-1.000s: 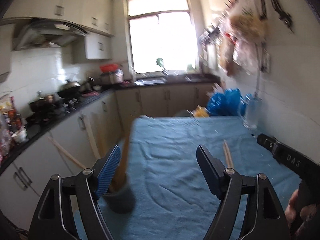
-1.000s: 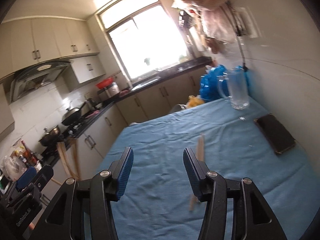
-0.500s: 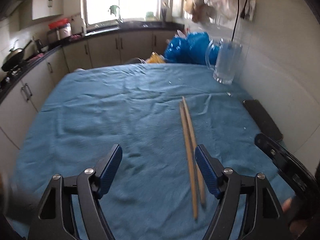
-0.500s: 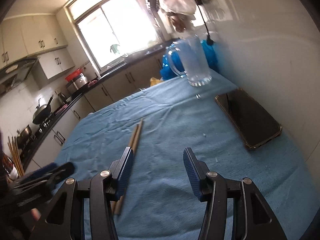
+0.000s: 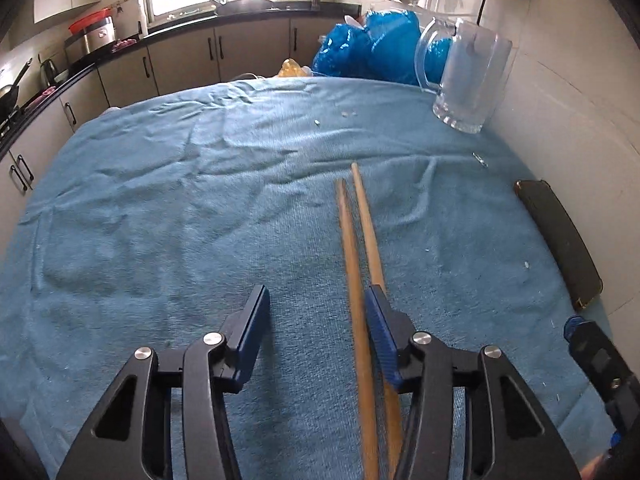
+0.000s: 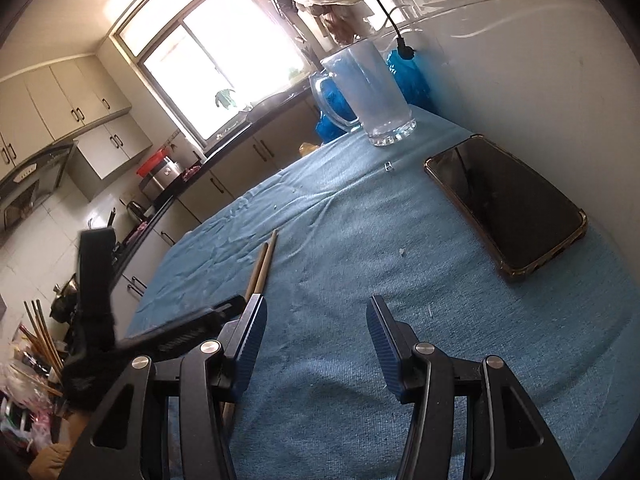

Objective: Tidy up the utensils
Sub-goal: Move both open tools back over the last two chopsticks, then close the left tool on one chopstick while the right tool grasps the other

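Two chopsticks [image 5: 354, 264] lie by your left claw [image 5: 316, 320], jaws apart and just closing; grab one only and the pair splits.

Your right claw [image 6: 314, 330] hangs apart, empty.

No text, label, brand, number or sign can be read in either view.
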The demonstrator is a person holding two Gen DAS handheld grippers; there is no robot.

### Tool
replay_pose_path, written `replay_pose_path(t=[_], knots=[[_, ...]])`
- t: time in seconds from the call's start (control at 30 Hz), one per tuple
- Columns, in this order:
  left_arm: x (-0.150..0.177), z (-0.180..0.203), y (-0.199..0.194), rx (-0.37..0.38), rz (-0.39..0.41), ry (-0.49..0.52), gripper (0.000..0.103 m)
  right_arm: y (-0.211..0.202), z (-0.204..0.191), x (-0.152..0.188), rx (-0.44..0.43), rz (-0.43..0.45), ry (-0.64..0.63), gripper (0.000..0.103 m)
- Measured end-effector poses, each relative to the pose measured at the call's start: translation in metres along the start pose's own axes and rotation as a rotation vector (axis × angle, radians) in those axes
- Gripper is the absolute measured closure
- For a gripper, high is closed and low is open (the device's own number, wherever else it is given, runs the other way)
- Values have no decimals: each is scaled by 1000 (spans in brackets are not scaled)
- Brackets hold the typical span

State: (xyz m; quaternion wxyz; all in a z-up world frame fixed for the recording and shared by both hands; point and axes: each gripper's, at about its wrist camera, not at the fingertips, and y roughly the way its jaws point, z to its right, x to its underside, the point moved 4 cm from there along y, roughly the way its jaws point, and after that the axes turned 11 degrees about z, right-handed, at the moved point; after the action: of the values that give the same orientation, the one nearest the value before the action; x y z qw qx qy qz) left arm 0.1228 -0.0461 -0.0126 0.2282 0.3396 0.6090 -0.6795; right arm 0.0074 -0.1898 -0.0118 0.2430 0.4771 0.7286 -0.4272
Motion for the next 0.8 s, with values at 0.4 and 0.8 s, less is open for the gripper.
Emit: replay_pose_path(t=[0.4, 0.8], knots=[[-11, -6, 11, -17, -63, -31, 96, 10, 0, 6, 2, -53, 4, 47], [30, -47, -46, 58, -186, -135, 96, 48, -34, 6, -24, -334, -79, 47]])
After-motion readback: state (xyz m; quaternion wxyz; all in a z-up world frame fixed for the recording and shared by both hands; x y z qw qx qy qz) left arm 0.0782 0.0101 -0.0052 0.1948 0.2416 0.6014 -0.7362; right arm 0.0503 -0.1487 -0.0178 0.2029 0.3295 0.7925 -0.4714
